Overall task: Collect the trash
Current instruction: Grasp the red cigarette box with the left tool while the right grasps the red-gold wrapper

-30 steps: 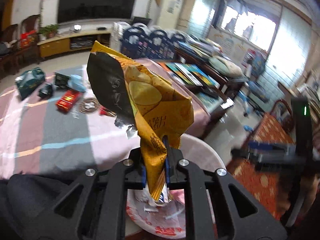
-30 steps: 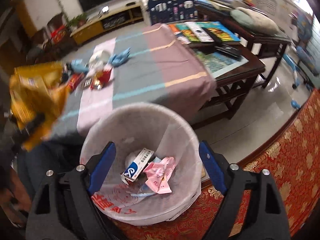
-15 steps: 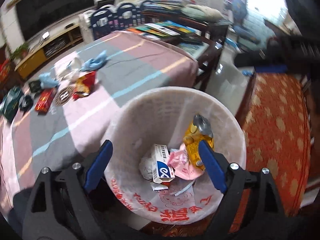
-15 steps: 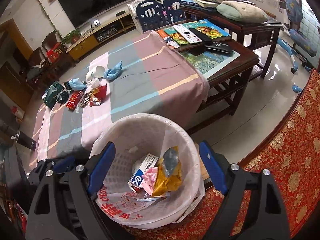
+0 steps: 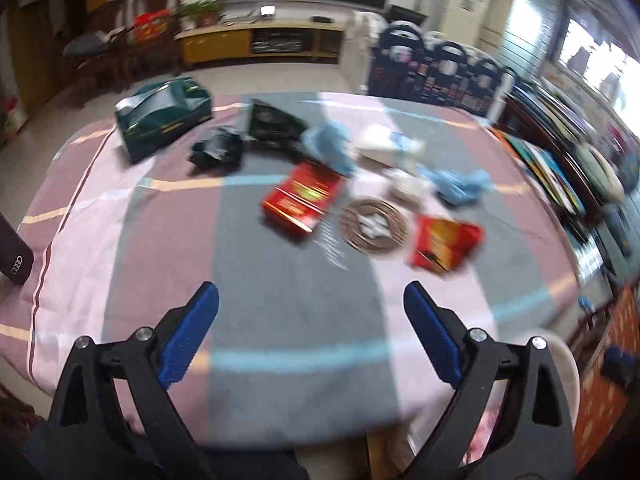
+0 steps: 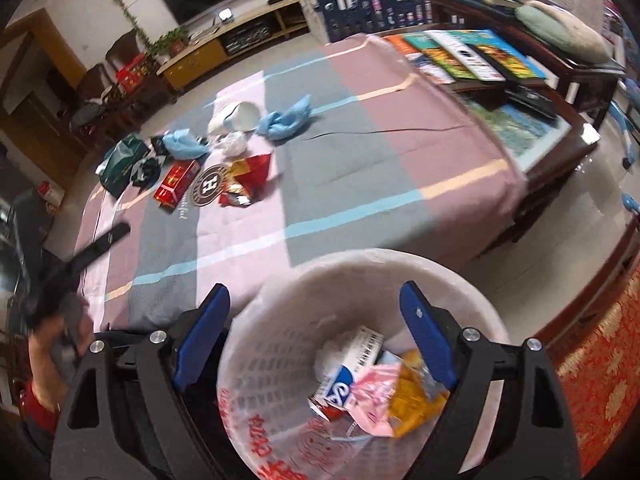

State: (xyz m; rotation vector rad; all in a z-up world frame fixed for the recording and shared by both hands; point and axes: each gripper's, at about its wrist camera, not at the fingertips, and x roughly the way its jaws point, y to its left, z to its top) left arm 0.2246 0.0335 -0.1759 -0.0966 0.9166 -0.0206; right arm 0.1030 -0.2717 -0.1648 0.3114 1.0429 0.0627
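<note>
My left gripper [image 5: 312,312] is open and empty, above the near part of the striped tablecloth [image 5: 168,248]. Ahead of it lie a red box [image 5: 302,198], a red snack packet [image 5: 444,244], blue crumpled wrappers [image 5: 460,186], a black crumpled bag [image 5: 218,150] and a green bag [image 5: 160,118]. My right gripper [image 6: 316,320] is open and empty over the white trash bin [image 6: 280,360]. The bin holds a yellow chip bag [image 6: 412,396], a pink wrapper [image 6: 372,392] and a white and blue box [image 6: 352,360].
A round coaster [image 5: 374,224] lies between the red box and the red packet. A dark wooden table [image 6: 532,92] with books stands right of the cloth. A red patterned rug [image 6: 600,352] lies right of the bin. The bin's rim shows in the left wrist view [image 5: 560,354].
The left gripper let go of the yellow chip bag into the bin, opened, and swung back to face the table. The right gripper stayed open over the bin.
</note>
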